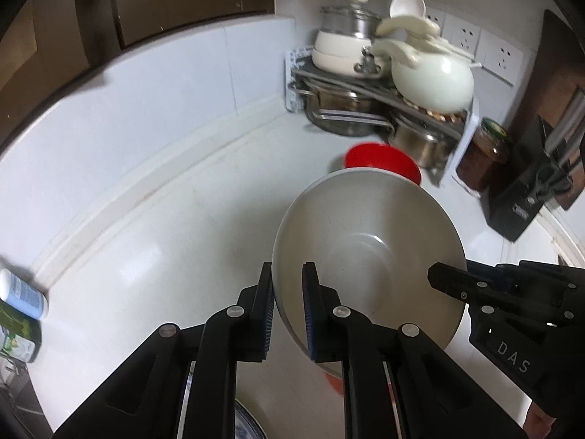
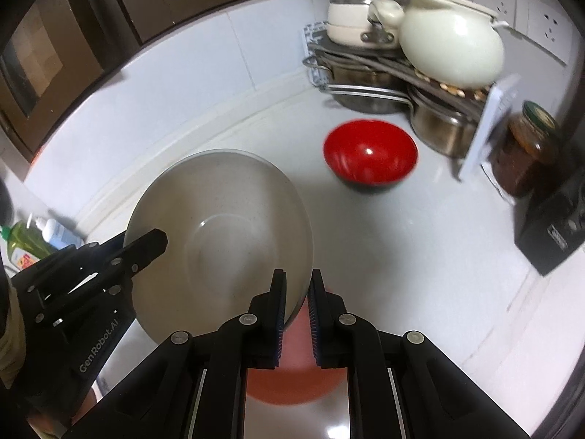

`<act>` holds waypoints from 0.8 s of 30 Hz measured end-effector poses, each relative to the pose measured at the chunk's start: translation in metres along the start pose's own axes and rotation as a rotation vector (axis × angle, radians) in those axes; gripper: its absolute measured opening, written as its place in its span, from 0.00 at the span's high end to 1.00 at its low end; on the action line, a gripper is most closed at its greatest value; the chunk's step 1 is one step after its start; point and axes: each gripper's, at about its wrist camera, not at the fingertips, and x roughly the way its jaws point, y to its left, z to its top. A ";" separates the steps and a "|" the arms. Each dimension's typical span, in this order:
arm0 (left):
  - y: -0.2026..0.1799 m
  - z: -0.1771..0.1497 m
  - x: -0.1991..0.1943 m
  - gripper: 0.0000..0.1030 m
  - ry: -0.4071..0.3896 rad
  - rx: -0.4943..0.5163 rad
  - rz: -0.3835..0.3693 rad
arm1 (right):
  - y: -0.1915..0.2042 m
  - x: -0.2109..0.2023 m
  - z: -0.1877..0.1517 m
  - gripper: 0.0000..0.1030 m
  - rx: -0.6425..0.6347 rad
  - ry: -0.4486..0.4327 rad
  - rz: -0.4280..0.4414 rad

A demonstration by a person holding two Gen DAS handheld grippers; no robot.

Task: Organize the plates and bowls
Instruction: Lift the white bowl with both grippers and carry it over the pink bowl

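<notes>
Grey bowl held by both claws above the white counter.

At lower left, the left gripper [image 1: 287, 312] pinched the near rim of the grey bowl [image 1: 365, 256]; the right gripper [image 2: 297, 316] pinched the opposite rim, probably to keep it level while carrying. The red bowl [image 2: 370, 152] sat right of centre, near the pot rack [image 2: 384, 69], perhaps the stacking spot. Something reddish [image 2: 292, 384] beneath was blurred and half hidden.

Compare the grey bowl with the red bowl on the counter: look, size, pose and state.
The grey bowl is pale speckled grey; the red bowl is glossy red inside, dark outside. The grey bowl looks wider, though it is nearer the cameras. The left gripper and right gripper pinch the grey bowl's rim on opposite sides, tilted; the red bowl sits upright on the counter, untouched. Both look empty.
</notes>
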 end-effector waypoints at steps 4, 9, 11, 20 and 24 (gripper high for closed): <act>-0.007 -0.014 0.006 0.86 0.032 0.010 -0.018 | -0.006 0.001 -0.014 0.87 0.007 0.028 -0.017; -0.015 -0.028 0.017 0.86 0.081 0.024 -0.031 | -0.012 0.004 -0.027 0.87 0.004 0.046 -0.043; -0.019 -0.034 0.022 0.86 0.101 0.033 -0.026 | -0.013 0.006 -0.030 0.87 0.008 0.055 -0.046; -0.027 -0.050 0.041 0.86 0.173 0.050 -0.032 | -0.018 0.020 -0.040 0.87 0.012 0.102 -0.070; -0.027 -0.053 0.047 0.86 0.190 0.055 -0.031 | -0.019 0.026 -0.043 0.87 0.020 0.122 -0.074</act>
